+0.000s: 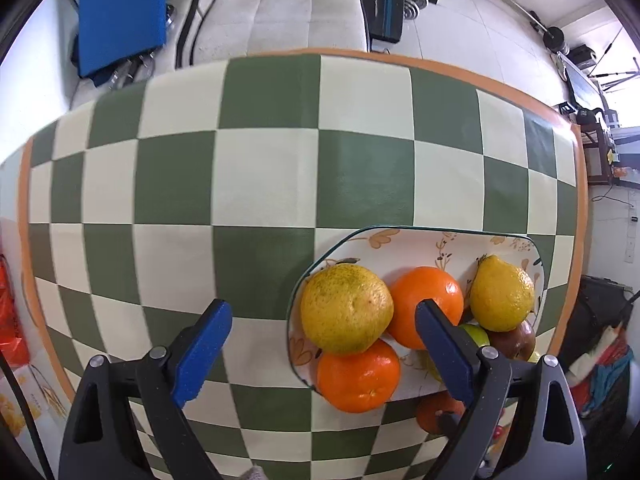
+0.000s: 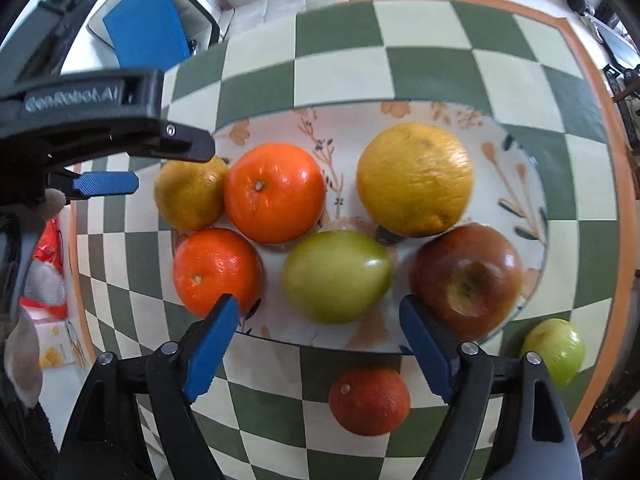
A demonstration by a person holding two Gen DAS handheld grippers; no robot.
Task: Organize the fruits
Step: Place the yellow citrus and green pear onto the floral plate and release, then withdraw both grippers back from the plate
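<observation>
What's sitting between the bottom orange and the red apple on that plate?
A green apple lies between the orange and red apple, seen in the right wrist view.

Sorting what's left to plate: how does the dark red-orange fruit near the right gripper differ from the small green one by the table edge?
The dark red-orange fruit is deep reddish with pebbled skin; the small green fruit is pale, smooth and glossy. The first looks larger and lies nearer the plate. Both sit off the plate.
</observation>
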